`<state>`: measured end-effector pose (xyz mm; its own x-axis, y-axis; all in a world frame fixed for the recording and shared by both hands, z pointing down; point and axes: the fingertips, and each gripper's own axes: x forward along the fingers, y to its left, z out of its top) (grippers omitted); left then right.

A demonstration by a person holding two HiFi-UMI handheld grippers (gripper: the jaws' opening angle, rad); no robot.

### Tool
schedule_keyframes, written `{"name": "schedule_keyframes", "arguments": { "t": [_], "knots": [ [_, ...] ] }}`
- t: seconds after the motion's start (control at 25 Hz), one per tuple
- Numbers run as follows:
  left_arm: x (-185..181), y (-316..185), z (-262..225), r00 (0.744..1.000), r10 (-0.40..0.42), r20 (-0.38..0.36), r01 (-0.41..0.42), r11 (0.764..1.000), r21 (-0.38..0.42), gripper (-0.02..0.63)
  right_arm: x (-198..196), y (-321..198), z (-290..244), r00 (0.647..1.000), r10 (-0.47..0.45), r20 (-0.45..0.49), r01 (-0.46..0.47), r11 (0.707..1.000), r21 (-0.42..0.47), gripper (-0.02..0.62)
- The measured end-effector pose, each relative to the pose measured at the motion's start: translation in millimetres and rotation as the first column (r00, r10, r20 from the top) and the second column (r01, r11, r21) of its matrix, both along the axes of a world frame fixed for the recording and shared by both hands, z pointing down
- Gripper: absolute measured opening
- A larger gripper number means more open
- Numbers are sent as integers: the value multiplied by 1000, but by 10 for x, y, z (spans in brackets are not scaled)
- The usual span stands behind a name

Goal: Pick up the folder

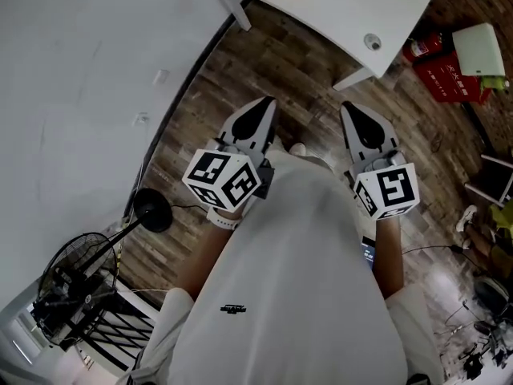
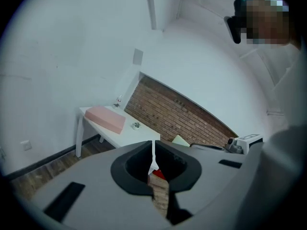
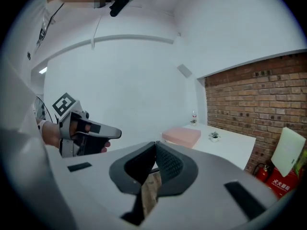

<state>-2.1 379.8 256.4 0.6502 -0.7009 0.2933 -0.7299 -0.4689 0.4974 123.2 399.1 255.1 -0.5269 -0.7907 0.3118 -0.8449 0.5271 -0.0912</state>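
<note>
Now, left hand-held gripper (image 1: 267, 105) and right hand-held gripper (image 1: 351, 110) closed, empty.

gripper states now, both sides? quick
Left gripper: jaws closed, holding nothing.
Right gripper: jaws closed, holding nothing.
</note>
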Motion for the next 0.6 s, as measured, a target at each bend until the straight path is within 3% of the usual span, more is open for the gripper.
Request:
{"name": "schedule_keyframes", "arguments": {
  "t": [0.24, 0.4, 0.6],
  "knots": [
    [84, -93, -158, 1000, -6, 9, 5, 999, 42, 32, 87, -14, 6, 999, -27, 29, 27, 1000, -11, 8],
    [46, -193, -141, 999, -10, 37, 7, 998, 57, 32, 37, -210, 28, 999, -46, 20, 46, 999, -12, 8],
    [-117, -520, -79, 1000, -21, 14, 20, 999, 49, 32, -70, -614, 37, 999, -37, 11, 37, 999, -6, 8]
  ]
}}
